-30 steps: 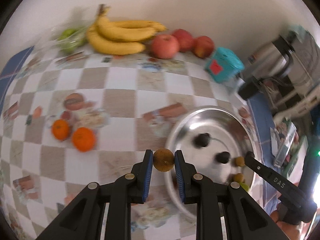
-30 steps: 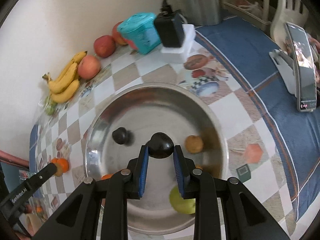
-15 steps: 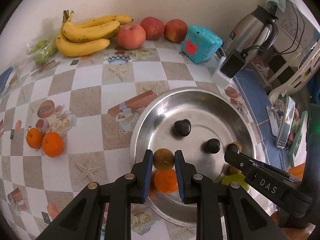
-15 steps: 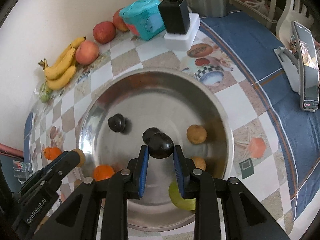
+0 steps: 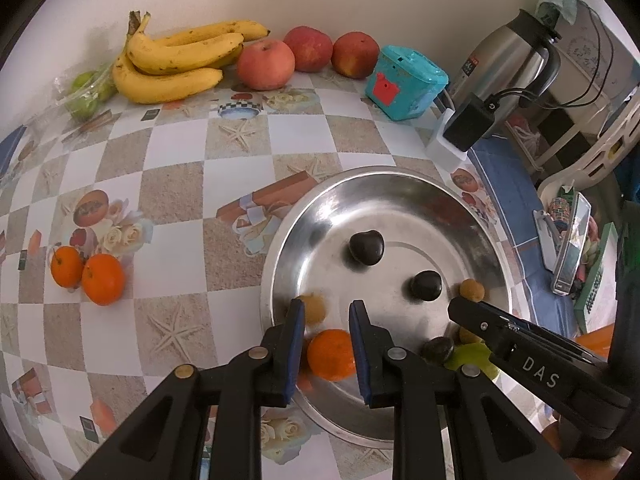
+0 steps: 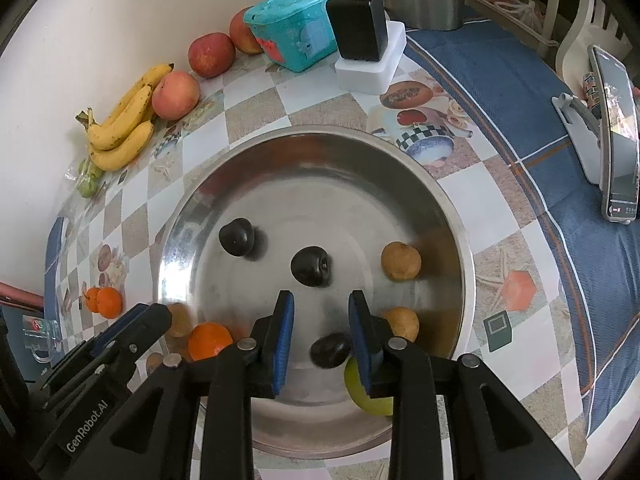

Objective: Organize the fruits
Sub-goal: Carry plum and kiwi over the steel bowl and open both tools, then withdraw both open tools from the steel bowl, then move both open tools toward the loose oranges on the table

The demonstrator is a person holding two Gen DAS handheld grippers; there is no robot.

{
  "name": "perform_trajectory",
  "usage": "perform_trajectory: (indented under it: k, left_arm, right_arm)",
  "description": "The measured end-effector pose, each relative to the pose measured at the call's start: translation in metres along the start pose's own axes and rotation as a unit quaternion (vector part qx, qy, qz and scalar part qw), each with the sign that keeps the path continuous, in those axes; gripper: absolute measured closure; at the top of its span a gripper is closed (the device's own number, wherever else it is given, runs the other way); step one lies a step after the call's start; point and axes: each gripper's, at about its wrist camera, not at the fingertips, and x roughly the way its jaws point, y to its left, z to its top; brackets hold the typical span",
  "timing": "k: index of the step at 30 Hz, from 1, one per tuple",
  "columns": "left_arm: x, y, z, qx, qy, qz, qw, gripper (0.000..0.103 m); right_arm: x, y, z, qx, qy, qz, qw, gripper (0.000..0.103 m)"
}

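A steel bowl (image 5: 400,184) (image 6: 448,208) holds dark plums (image 5: 367,247) (image 6: 310,265), an orange (image 5: 331,354) (image 6: 209,341), brown round fruits (image 6: 400,261) and a green fruit (image 6: 366,396). My left gripper (image 5: 325,318) is open and empty over the bowl's near left rim; a small brown fruit (image 5: 314,308) lies blurred just beyond its left finger. My right gripper (image 6: 320,310) is open and empty over the bowl; a dark plum (image 6: 330,350) lies blurred below its fingers. Two oranges (image 5: 90,274) sit on the tablecloth at the left.
Bananas (image 5: 180,60), three apples (image 5: 266,64) and bagged green fruit (image 5: 86,92) line the back wall. A teal box (image 5: 404,84), a charger block (image 5: 468,122), a kettle (image 5: 508,52) and a phone on a stand (image 6: 614,152) stand to the right.
Both grippers opened. The left let go of the small brown fruit and the right let go of the dark plum; both dropped into the bowl.
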Motion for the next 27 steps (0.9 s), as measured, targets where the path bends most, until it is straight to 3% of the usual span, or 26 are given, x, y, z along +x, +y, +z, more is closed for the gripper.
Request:
perform_trajectory:
  k: [5, 10, 16, 27]
  left_arm:
    - [-0.005, 0.002, 0.001, -0.004, 0.0, 0.001, 1.0, 0.076]
    - [-0.006, 0.012, 0.001, -0.021, 0.014, 0.026, 0.9994, 0.063]
    - [-0.003, 0.047, -0.004, -0.071, 0.04, 0.05, 0.9954, 0.061]
    - [-0.018, 0.092, -0.01, -0.127, 0.03, 0.074, 0.9887, 0.05]
  right_arm:
    - [-0.004, 0.0, 0.001, -0.001, -0.005, 0.002, 1.0, 0.074]
    - [-0.006, 0.001, 0.001, -0.003, -0.006, 0.001, 1.0, 0.074]
    - [-0.002, 0.004, 0.001, -0.009, -0.001, -0.004, 1.0, 0.074]
    - [0.001, 0.021, -0.001, -0.038, 0.003, -0.009, 0.999, 0.074]
